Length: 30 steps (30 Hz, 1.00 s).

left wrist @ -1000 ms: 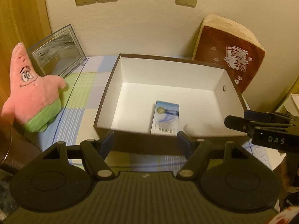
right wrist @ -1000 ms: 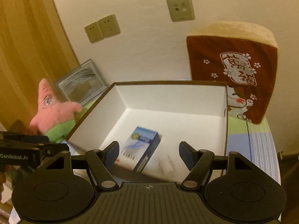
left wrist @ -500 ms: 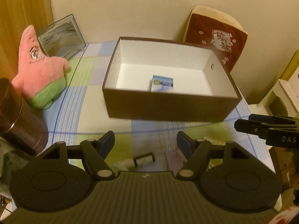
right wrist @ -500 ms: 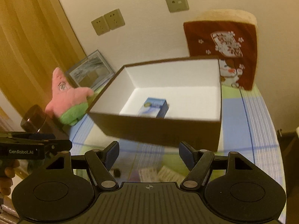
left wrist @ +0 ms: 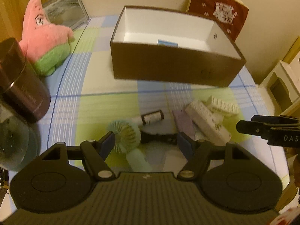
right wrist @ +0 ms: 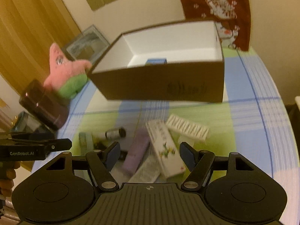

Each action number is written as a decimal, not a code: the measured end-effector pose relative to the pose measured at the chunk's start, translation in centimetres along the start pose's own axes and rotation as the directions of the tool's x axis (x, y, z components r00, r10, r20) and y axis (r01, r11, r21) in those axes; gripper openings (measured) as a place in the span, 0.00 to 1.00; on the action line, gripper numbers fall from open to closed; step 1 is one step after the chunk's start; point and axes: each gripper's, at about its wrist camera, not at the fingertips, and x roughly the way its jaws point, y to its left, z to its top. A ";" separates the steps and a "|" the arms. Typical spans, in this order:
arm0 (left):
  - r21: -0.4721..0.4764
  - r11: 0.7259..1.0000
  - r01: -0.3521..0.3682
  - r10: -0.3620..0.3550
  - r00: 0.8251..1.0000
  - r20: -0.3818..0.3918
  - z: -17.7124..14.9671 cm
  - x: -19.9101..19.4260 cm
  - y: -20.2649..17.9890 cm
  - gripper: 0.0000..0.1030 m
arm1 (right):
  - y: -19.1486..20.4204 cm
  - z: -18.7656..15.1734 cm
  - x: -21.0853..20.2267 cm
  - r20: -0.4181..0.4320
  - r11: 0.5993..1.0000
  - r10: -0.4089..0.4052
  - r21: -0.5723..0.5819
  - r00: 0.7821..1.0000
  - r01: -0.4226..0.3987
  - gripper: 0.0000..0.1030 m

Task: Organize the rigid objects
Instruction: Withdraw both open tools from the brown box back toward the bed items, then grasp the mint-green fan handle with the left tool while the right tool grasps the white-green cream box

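left tongs (left wrist: 145, 143) released above mint fan (left wrist: 125, 135) | right tongs (right wrist: 149, 154) released above purple box (right wrist: 136, 154) | brown box (left wrist: 174, 63) beyond

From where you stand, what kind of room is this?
Probably a bedroom or living room in someone's home: a Patrick plush toy, a framed picture leaning against the wall, and a checked tablecloth strewn with toiletries.

The black body of the right gripper (left wrist: 270, 131), seen from the left wrist camera, carries the white letters "DAS", cut off at the frame edge. In the right wrist view, the black side of the left gripper (right wrist: 35, 148) reads "GenRobot.AI" in white. Print on the dark brown cylindrical canister (left wrist: 20, 82) and the brown cardboard box (right wrist: 159, 84) is too blurred to read.
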 end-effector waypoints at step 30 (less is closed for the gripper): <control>-0.033 0.999 -0.014 0.012 0.998 -0.058 -3.6 4.5 1.2 0.68 | -0.1 -2.4 3.5 -0.038 0.996 -0.076 -0.048 0.996 0.074 0.61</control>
